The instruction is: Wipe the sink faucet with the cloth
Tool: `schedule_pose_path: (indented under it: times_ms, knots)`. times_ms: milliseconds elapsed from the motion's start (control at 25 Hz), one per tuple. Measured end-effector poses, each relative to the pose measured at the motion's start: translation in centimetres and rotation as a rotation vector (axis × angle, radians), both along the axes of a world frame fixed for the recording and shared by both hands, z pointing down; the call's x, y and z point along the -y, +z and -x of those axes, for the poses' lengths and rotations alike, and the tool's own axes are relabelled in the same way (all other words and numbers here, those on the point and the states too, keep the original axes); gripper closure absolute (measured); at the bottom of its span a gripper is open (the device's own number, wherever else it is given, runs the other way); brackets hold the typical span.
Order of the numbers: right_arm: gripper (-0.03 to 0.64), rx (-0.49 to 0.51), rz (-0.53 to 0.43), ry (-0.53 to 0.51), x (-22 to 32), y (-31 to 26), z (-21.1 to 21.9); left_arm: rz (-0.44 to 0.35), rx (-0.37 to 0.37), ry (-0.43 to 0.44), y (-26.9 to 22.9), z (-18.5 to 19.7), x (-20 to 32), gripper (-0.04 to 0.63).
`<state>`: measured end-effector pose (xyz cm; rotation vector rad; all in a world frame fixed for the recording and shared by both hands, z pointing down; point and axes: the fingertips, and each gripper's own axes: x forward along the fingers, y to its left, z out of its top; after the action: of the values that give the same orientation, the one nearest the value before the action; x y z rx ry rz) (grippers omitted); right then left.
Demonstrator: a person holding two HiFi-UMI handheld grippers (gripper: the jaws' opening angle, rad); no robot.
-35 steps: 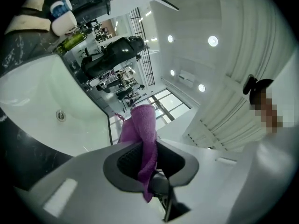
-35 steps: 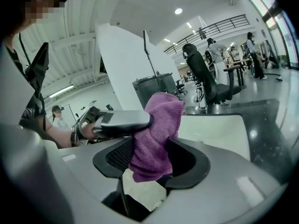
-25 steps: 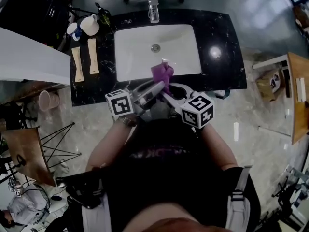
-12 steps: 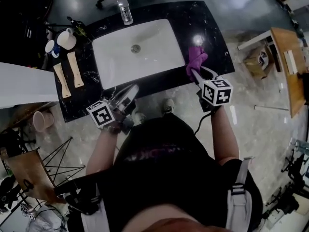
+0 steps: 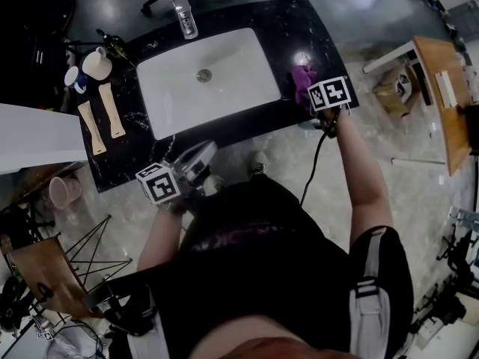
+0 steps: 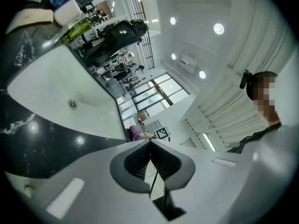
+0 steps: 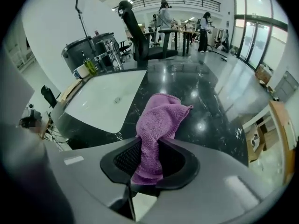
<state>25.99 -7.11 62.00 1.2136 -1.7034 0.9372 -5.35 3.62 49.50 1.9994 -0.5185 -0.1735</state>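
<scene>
My right gripper (image 5: 308, 92) is shut on the purple cloth (image 5: 302, 77), which it holds over the black counter just right of the white sink basin (image 5: 202, 77). In the right gripper view the cloth (image 7: 161, 118) is pinched between the dark pads (image 7: 122, 158) and bunches forward out of the right gripper (image 7: 150, 158). The chrome faucet (image 5: 185, 15) stands at the basin's far edge, well away from both grippers. My left gripper (image 5: 200, 154) hangs off the counter's front edge, and in its own view the left gripper (image 6: 150, 154) is shut with nothing in it.
Two mugs (image 5: 96, 62) and a bottle stand on the counter (image 5: 329, 47) left of the basin, with two wooden utensils (image 5: 105, 114) lying nearer. An office chair is beyond the counter. A wooden table (image 5: 441, 88) stands to the right.
My right gripper carried the cloth from the basin's front edge to the counter at the right. My left gripper drew back to the left, away from the cloth, and shut.
</scene>
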Motion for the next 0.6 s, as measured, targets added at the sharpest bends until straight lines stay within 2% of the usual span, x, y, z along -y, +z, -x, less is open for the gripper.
schedule_pose_path:
  times_ms: [160,320,440,520,600]
  knots:
    - [0.502,-0.030,0.043,-0.029,0.0,0.4,0.3,0.016,0.000,-0.031,0.1,0.9,-0.1,0.595]
    - [0.488,-0.043,0.033,-0.039,0.0,0.5,0.5,0.007,-0.016,-0.043,0.7,1.4,0.0,0.595]
    - [0.438,-0.041,0.011,-0.051,-0.3,-0.2,0.6,0.019,-0.011,-0.046,1.1,1.4,-0.1,0.595]
    - [0.410,-0.062,-0.039,-0.066,-0.5,-1.8,0.6,0.029,0.002,-0.049,1.1,1.5,0.0,0.595]
    - [0.413,-0.126,-0.161,-0.084,-0.3,-4.6,0.4,0.029,0.009,-0.048,1.2,1.7,0.1,0.595]
